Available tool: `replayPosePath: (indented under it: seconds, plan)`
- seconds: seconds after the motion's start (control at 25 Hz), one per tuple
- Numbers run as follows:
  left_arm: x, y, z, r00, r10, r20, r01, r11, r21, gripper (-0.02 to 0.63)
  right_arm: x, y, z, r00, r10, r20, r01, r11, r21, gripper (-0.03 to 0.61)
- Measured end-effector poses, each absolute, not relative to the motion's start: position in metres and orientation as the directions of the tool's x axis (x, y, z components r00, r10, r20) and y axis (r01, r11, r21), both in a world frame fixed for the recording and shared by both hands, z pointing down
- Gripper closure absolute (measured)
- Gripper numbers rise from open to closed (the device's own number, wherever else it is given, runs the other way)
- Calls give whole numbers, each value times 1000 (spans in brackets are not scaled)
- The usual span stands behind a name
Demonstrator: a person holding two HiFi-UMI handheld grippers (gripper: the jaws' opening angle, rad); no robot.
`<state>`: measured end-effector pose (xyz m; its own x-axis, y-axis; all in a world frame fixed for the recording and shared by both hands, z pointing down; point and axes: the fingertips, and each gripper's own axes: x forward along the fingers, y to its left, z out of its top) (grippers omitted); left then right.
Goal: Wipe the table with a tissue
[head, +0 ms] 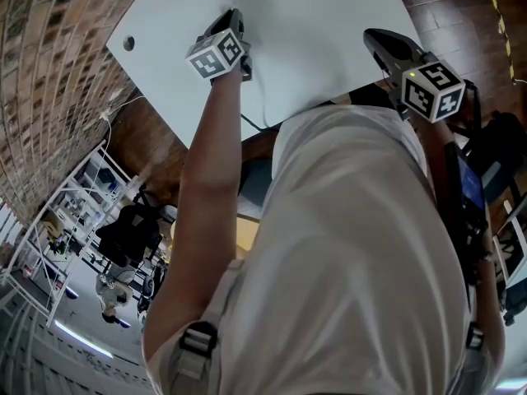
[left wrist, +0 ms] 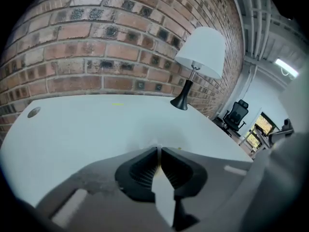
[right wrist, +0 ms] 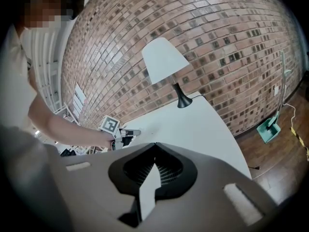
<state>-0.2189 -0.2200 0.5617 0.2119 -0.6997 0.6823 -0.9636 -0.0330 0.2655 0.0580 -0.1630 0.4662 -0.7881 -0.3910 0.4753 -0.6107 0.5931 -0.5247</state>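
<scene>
On the left, the left gripper [head: 234,16] reaches out over the white table [head: 329,23], pointing down at the top. Its jaws are almost together. In the left gripper view they seem to pinch a thin white tissue [left wrist: 155,140] that pokes out at the tips and is faint against the white top. The tissue sits at the jaw tips on or just above the surface, and I cannot tell whether it touches.

Further right and well ahead, a lamp [left wrist: 200,52] stands near the brick wall [left wrist: 96,37]. On the right, the right gripper [head: 380,38] hangs by the table edge with its jaws together on nothing.

The main risks come from the thin tissue:
- The hold on it looks slight, so friction in a hard stroke could drag it out of the jaws or tear it.
- If the gripper tips too steeply, the bare jaw tips could scrape the top while the tissue bunches behind them.
- A long sweep forward could reach the lamp base and tip the lamp over.
</scene>
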Motion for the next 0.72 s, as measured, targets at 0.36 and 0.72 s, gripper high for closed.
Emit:
replayPosePath:
  seconds: [0.36, 0.72]
  plan:
    - [-188, -245, 574, 229, -656, 720, -970, -93, 224, 583, 69, -171, 467, -779, -413, 471, -625, 556, -547, 571]
    - [-182, -246, 578, 122, -655, 746, -990, -23, 142, 584, 74, -173, 469, -782, -415, 464, -622, 547, -560, 571]
